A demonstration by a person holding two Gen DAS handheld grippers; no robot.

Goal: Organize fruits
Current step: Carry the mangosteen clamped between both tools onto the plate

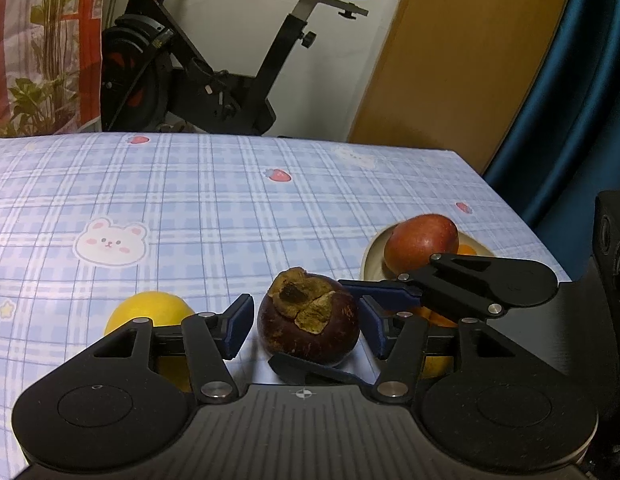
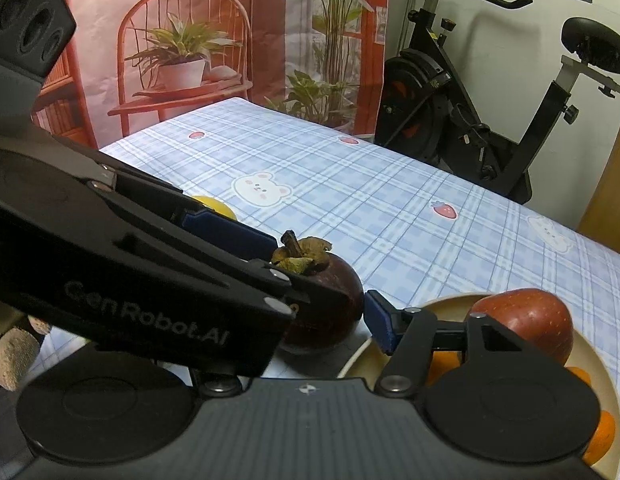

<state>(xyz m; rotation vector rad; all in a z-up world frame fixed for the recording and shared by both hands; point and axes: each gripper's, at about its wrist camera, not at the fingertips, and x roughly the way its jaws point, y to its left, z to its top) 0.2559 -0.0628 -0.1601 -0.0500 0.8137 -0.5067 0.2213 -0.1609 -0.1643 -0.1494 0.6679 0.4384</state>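
Note:
A dark purple mangosteen (image 1: 308,318) with a dry brown cap rests on the checked tablecloth. My left gripper (image 1: 306,326) is open, its blue pads on either side of the mangosteen with small gaps. A yellow lemon (image 1: 148,314) lies just left of it, partly hidden by the left finger. A cream plate (image 1: 375,252) at the right holds a red apple (image 1: 421,242) and orange fruit (image 1: 467,249). In the right wrist view the mangosteen (image 2: 333,300) sits left of the plate (image 2: 445,304) and apple (image 2: 525,320). My right gripper (image 2: 333,320) is open beside the mangosteen; its left finger is hidden behind the left gripper's body.
The table (image 1: 230,200) has a blue checked cloth with bear and strawberry prints. An exercise bike (image 1: 214,64) stands behind the far edge. A wooden panel (image 1: 449,60) and a blue curve are at the right. A printed backdrop with plants (image 2: 230,40) hangs at the back left.

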